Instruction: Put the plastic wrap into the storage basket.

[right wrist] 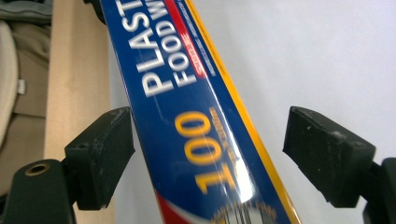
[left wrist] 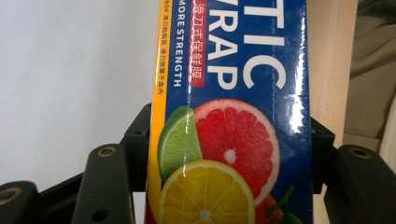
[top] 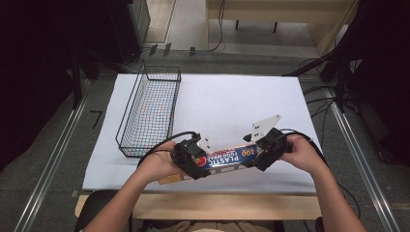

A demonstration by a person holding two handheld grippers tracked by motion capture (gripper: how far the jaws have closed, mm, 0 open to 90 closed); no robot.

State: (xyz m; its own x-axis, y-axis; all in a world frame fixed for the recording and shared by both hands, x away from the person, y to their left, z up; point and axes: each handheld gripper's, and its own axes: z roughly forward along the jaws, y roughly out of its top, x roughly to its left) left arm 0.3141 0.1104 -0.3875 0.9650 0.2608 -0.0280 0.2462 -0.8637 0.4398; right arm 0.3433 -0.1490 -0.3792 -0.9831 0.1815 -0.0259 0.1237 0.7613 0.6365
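Left hand-held gripper (left wrist: 229,182) clamps plastic wrap box (left wrist: 229,93); right hand-held gripper (right wrist: 208,158) open.

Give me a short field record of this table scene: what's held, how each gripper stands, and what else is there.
held item: long blue cardboard plastic wrap box, near the table's front edge
left gripper: shut on the box's fruit-picture end
right gripper: jaws open, either side of the box, apart from it
other: black wire basket, far left
surface: white table

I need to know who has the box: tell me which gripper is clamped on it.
The left gripper: its jaws press the sides of the plastic wrap box at the fruit-picture end. The right gripper stands open around the other end.
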